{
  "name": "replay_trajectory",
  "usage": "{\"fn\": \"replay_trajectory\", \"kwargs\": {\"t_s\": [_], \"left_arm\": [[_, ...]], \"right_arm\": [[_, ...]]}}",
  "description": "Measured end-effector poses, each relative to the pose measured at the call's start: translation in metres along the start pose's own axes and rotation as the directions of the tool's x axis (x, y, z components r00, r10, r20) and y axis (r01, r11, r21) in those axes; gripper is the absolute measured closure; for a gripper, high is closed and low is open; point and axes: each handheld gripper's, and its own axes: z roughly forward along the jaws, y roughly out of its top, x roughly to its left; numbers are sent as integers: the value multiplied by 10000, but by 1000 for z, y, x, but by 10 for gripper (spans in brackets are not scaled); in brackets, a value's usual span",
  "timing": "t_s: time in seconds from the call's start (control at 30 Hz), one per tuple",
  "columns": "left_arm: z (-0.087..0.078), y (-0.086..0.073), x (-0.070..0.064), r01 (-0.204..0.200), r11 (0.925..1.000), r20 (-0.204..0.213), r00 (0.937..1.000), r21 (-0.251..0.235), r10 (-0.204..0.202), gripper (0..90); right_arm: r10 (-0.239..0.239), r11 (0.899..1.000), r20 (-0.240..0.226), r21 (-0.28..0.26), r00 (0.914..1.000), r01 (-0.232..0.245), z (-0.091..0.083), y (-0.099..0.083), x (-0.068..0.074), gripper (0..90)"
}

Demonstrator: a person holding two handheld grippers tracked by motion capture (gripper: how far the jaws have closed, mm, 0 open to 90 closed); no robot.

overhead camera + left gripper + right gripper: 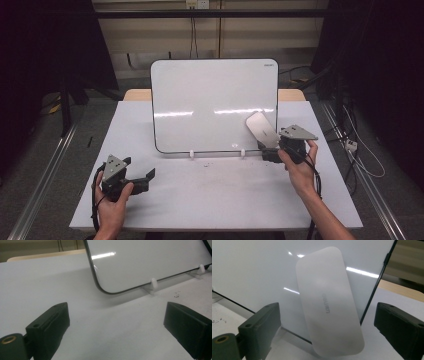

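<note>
A white rectangular whiteboard with a thin black rim (214,105) leans upright on 2 small white clips at the back of the pale grey surface (215,195). A white oblong plastic eraser (329,305) rests against its lower right corner, between the wide-open jaws of the right claw (270,150). The left claw (142,180), open and empty, hovers over the surface in front of its lower left corner. Behind it stand a beige wall and dark curtains.

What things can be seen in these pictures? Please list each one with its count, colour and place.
Whiteboard: one, white with dark rim, standing tilted at the back middle of the table.
Board clips: two, white, under the whiteboard's lower edge.
Eraser: one, white, against the whiteboard's lower right part, between the right gripper's jaws, which stand apart from it.
Table: one, white, under everything.
Left gripper: one, black, front left of the table, jaws wide apart.
Right gripper: one, black, at the eraser.
Hands: two, holding the grippers.
</note>
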Motion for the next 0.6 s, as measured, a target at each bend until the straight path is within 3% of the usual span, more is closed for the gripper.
{"fn": "replay_trajectory", "kwargs": {"t_s": [0.43, 0.6], "left_arm": [[1, 1, -2, -15, 10000, 51, 10000, -22, 15, 64], [-1, 2, -3, -29, 9997, 61, 10000, -241, 31, 63]], "right_arm": [[141, 9998, 226, -123, 9996, -139, -17, -15, -6, 70], [384, 9991, 267, -180, 9989, -380, -24, -22, -7, 72]]}}
